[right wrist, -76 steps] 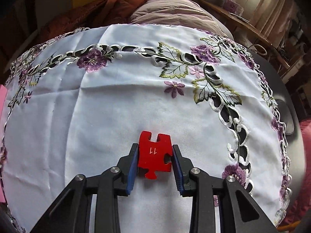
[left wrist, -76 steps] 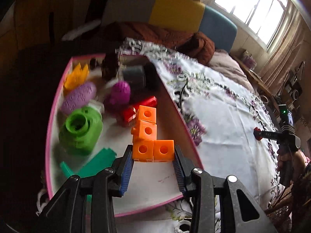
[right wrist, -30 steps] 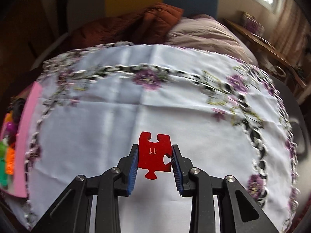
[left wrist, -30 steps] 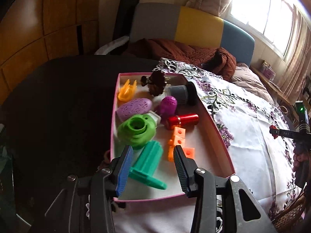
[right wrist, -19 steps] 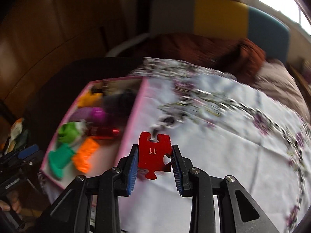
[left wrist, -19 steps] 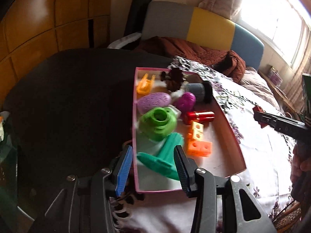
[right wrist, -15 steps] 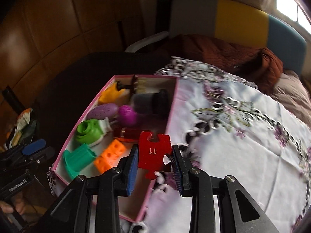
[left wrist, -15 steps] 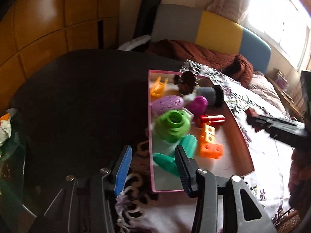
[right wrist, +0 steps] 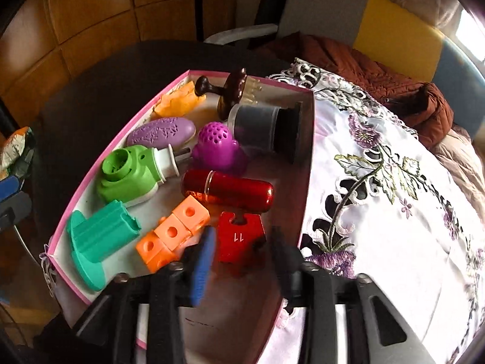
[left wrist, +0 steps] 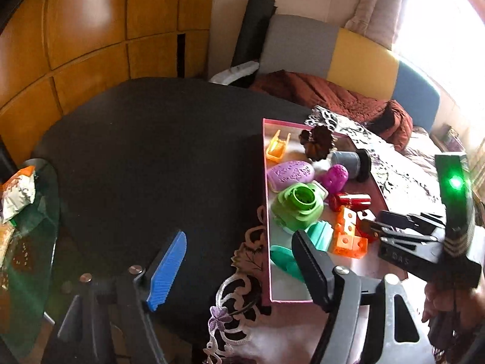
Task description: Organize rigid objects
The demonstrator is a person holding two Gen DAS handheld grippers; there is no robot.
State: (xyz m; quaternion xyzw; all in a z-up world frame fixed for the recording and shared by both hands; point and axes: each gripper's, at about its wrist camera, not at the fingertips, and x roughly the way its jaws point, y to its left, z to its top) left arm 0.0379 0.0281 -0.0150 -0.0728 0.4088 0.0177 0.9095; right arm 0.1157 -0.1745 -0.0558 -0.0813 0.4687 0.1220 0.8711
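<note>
Red, the puzzle piece [right wrist: 239, 239] sits loose between the right tool's [right wrist: 242, 251] opening jaws over the pink-rimmed tray [right wrist: 121, 139], so it may tip onto the orange cubes [right wrist: 172, 233], while the left tool [left wrist: 239, 257] opens empty beside the tray.

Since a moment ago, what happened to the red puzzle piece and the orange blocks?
The right gripper carried the red puzzle piece from the white tablecloth over into the pink box and is opening its jaws around it. The left gripper let go of the orange blocks, backed away, and is opening. The other toys in the box stayed put.
</note>
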